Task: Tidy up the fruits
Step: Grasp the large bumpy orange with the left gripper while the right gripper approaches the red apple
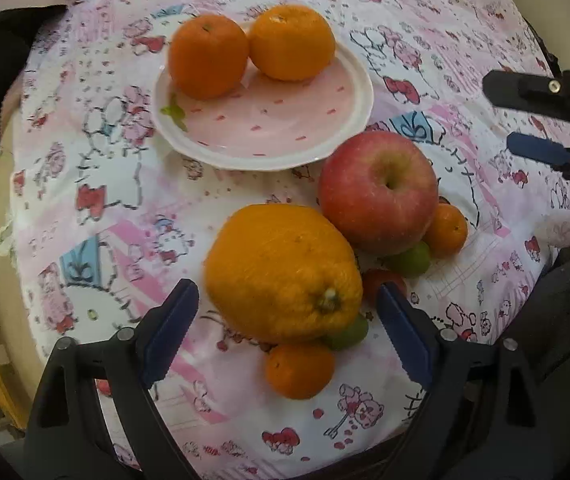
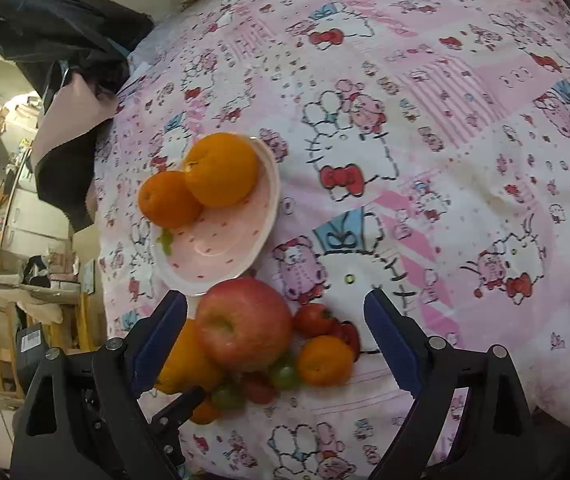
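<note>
The left hand-held gripper [image 1: 289, 312] hovered with jaws spread wide around a large orange [image 1: 281, 272], not touching it. The right hand-held gripper [image 2: 275, 320] stood wide apart above the apple [image 2: 245, 324], empty. Both fruits lay mid-bed beside the plate [image 1: 325, 128].

We can read no words, numbers or brand names anywhere. The patterned cloth [image 2: 425, 128] carries only cartoon figures and bows, and a small label on a dark box [image 2: 31, 338] at the left edge is too blurred for us to read.
</note>
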Motion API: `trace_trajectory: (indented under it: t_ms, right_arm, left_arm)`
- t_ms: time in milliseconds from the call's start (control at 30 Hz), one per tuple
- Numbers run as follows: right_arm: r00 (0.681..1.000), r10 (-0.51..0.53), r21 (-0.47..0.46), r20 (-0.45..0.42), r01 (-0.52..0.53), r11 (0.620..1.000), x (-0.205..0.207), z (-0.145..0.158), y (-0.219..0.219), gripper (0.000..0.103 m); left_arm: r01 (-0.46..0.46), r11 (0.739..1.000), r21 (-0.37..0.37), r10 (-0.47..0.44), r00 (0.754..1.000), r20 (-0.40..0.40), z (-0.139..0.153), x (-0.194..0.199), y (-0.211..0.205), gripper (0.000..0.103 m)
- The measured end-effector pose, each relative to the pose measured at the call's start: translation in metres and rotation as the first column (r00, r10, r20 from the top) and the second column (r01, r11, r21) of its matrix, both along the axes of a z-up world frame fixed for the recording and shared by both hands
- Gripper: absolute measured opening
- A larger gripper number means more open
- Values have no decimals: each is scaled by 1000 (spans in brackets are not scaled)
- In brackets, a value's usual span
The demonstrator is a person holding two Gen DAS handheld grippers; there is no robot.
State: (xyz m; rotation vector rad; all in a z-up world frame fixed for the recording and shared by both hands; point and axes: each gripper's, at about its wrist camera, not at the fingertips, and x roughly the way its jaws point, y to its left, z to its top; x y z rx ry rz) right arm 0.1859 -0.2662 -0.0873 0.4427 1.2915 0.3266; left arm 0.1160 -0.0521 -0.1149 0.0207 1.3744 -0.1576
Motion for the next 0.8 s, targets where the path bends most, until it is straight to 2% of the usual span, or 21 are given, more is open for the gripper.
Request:
trace_trajectory:
  t_ms: [133, 367, 600, 800]
  right_arm:
    - [1000, -20, 0, -8, 20, 1000, 2, -3, -4, 93]
    - [1000, 7, -32, 2, -7, 999, 4, -4, 6, 93]
    - [1000, 28, -39, 1, -28, 999, 3, -5, 11, 93]
    - [1000, 24, -42, 4, -24, 999, 2, -5, 8, 93]
  left_arm:
    - [3, 999, 32, -3, 1000, -3, -8, 6, -2, 84]
    - [-4, 1000, 21, 4, 1000, 11, -11, 11, 0, 83]
    - [-4, 1000, 3, 4, 1000, 10, -8, 12, 3, 72]
    - [-43, 999, -33, 44, 999, 11, 5, 8, 13, 70]
